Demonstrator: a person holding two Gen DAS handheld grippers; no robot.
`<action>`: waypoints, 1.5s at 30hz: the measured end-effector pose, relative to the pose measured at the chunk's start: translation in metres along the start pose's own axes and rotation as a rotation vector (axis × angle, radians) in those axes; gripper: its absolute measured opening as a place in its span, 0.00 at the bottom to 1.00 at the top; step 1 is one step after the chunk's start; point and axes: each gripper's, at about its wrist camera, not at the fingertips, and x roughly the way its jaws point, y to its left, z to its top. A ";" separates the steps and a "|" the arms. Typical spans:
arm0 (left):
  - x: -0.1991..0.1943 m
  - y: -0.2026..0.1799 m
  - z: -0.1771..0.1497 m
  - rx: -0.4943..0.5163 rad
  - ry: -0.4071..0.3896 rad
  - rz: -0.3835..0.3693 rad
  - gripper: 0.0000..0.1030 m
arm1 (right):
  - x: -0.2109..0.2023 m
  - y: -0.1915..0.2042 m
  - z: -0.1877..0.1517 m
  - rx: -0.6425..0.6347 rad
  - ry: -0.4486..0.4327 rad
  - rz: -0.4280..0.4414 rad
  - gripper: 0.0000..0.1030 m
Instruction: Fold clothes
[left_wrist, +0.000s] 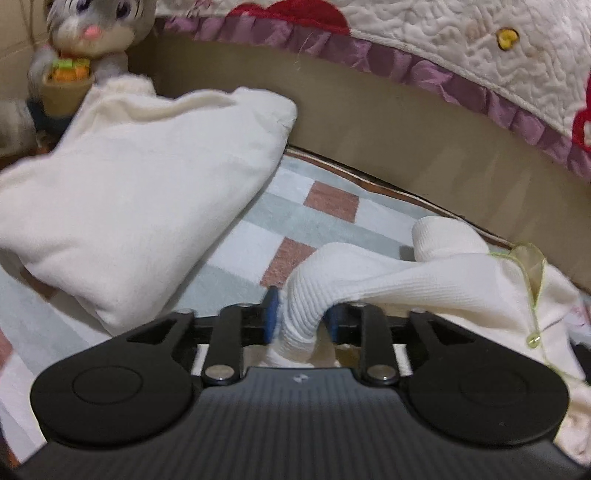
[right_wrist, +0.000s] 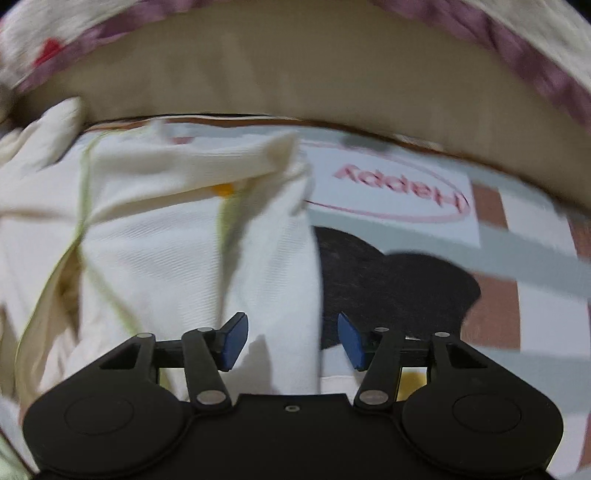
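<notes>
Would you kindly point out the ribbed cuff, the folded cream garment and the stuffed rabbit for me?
ribbed cuff (left_wrist: 301, 314): left wrist view, on the ribbed knit between the blue pads.
folded cream garment (left_wrist: 140, 192): left wrist view, middle of its top face.
stuffed rabbit (left_wrist: 92, 26): left wrist view, on its muzzle.

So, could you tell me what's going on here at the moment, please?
A person is folding cream-white clothes on a checked blanket, a gripper in each hand. The left gripper has a ribbed cuff bunched between its jaws. The right gripper hovers open over the edge of a cream garment with green trim. Another cream garment lies folded beside a stuffed rabbit.
</notes>
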 end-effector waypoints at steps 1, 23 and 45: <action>0.003 0.005 -0.001 -0.032 0.012 -0.028 0.34 | 0.003 -0.005 0.000 0.048 -0.004 -0.003 0.59; 0.018 0.032 -0.006 -0.267 0.165 -0.188 0.55 | -0.020 0.061 -0.010 -0.195 -0.148 -0.175 0.01; -0.028 0.020 0.011 -0.101 -0.143 -0.164 0.08 | -0.045 -0.053 -0.019 0.205 -0.185 0.046 0.49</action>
